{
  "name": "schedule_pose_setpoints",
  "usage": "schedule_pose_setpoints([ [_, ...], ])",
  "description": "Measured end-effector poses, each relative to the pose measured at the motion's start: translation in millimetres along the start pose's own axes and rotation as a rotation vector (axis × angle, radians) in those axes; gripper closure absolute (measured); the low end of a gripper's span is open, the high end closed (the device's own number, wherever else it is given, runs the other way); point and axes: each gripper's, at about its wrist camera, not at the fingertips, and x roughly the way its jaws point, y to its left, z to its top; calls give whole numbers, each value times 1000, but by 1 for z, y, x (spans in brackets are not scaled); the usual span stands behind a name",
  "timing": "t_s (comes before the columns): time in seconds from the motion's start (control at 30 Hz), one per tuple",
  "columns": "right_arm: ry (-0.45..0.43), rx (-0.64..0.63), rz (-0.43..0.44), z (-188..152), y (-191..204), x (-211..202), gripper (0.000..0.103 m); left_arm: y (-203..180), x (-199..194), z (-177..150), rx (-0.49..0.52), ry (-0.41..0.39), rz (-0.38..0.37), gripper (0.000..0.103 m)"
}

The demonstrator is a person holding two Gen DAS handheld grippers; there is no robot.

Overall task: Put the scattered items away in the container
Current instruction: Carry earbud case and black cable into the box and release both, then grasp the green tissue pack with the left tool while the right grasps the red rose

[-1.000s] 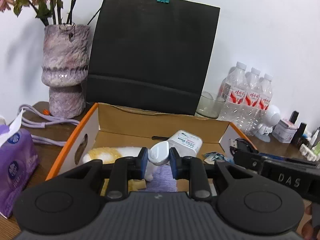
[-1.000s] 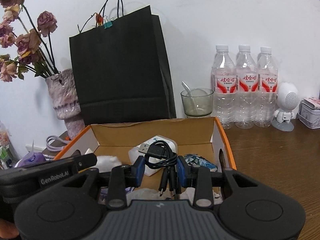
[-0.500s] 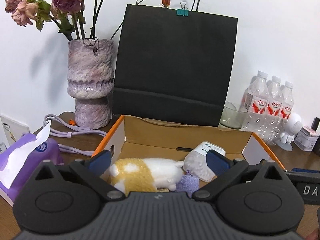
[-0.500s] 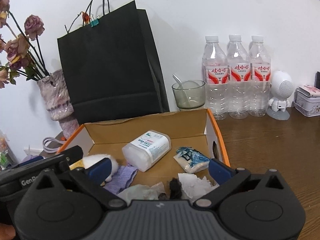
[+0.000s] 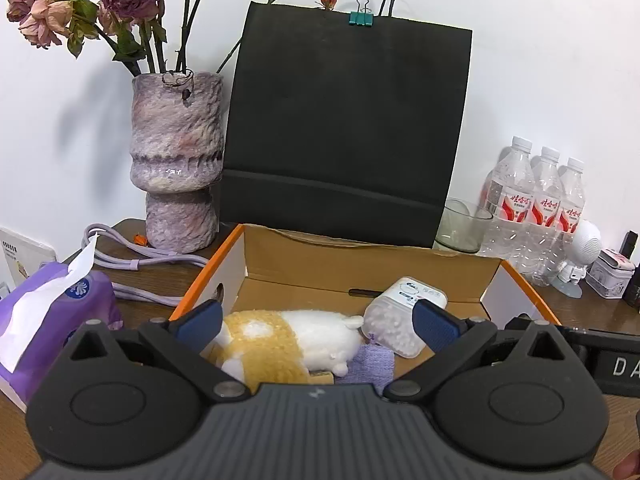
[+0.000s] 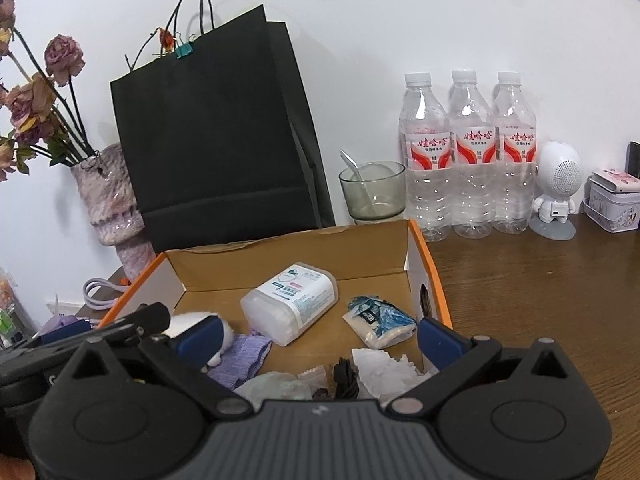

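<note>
An orange-edged cardboard box (image 5: 208, 276) (image 6: 434, 276) sits in front of both grippers. A yellow-and-white plush toy (image 5: 280, 340), a clear tub of cotton swabs (image 5: 400, 320) (image 6: 290, 304) and a purple cloth (image 5: 370, 364) (image 6: 244, 354) lie inside it. The right wrist view also shows a blue-and-white packet (image 6: 380, 320), a black cable (image 6: 346, 378) and crumpled white paper (image 6: 384, 368) in the box. My left gripper (image 5: 316, 320) is open above the plush toy, holding nothing. My right gripper (image 6: 320, 338) is open over the box's near end, also holding nothing.
A black paper bag (image 5: 344, 128) stands right behind the box, with a purple vase of dried roses (image 5: 176, 160) to its left. A glass cup (image 6: 372, 192), three water bottles (image 6: 468, 152), a white figurine (image 6: 558, 196) and a tin (image 6: 614, 204) line the wall. A tissue pack (image 5: 52, 320) lies left.
Both grippers went from shut to wide open. The left one let go of a small white item, the right one of the black cable, which now lies in the box.
</note>
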Motion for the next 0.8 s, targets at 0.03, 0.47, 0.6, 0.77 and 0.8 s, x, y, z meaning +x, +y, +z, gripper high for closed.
schedule_pose_setpoints([
  [0.03, 0, 0, 0, 0, 0, 0, 0, 0, 0, 0, 0, 0, 1, 0],
  [0.47, -7, -25, -5, 1, 6, -10, 0, 9, -29, 4, -31, -37, 11, 0],
  [0.6, -15, -45, -10, -8, 11, -26, 0, 16, -44, -2, -29, -27, 1, 0],
  [0.77, -18, -53, -26, -22, 8, -47, 0, 27, -63, -14, -19, -3, -3, 0],
  [0.8, -16, -50, -26, -26, 6, -52, 0, 30, -67, -18, -18, 5, -4, 0],
])
